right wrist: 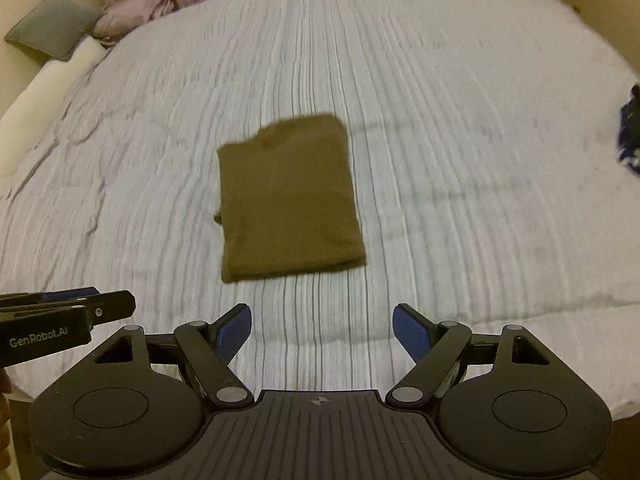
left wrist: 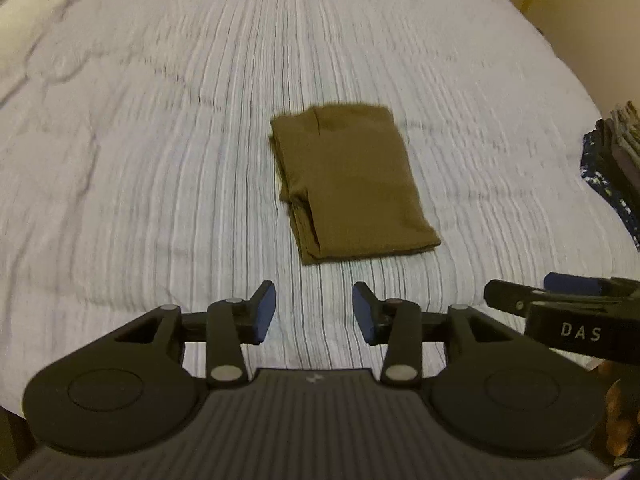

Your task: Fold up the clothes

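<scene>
The left claw [left wrist: 314, 312] hangs with its 2 blue-padded fingers [left wrist: 264, 312] spread apart, gripping nothing. The right claw [right wrist: 322, 332] hangs just beside it, level with it, its 2 blue pads [right wrist: 234, 336] splayed wider and likewise bare. Each claw shows side-on at the edge of the other's view. Both point forward, tilted slightly down over the near edge of the bed [left wrist: 160, 160].

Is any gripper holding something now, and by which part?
Nothing is held. Left gripper and right gripper are open, short of the folded brown garment.
</scene>
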Action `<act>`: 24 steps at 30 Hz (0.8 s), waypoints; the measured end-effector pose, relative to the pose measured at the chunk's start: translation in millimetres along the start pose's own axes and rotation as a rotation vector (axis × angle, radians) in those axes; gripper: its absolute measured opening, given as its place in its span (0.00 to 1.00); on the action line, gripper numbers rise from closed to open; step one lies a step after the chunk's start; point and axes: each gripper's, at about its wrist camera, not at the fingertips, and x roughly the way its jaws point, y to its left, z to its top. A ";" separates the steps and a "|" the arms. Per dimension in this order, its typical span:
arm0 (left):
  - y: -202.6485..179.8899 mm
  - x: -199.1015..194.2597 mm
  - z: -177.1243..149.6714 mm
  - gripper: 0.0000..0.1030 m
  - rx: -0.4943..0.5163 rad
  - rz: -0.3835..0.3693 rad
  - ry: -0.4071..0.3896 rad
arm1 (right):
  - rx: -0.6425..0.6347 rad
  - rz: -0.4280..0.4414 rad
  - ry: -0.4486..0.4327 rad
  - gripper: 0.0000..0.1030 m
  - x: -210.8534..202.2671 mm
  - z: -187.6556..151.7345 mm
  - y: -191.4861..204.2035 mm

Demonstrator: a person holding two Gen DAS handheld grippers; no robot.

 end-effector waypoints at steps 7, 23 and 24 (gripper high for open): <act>-3.3 -38.3 7.8 0.38 0.007 0.015 -0.041 | -0.049 -0.025 -0.012 0.78 -34.1 3.4 19.9; -41.3 -72.0 -11.8 0.40 -0.080 0.072 -0.092 | -0.197 0.011 -0.012 0.78 -60.3 -5.2 4.6; -45.3 -72.9 -15.2 0.40 -0.088 0.076 -0.095 | -0.208 0.015 -0.013 0.78 -62.4 -6.0 1.9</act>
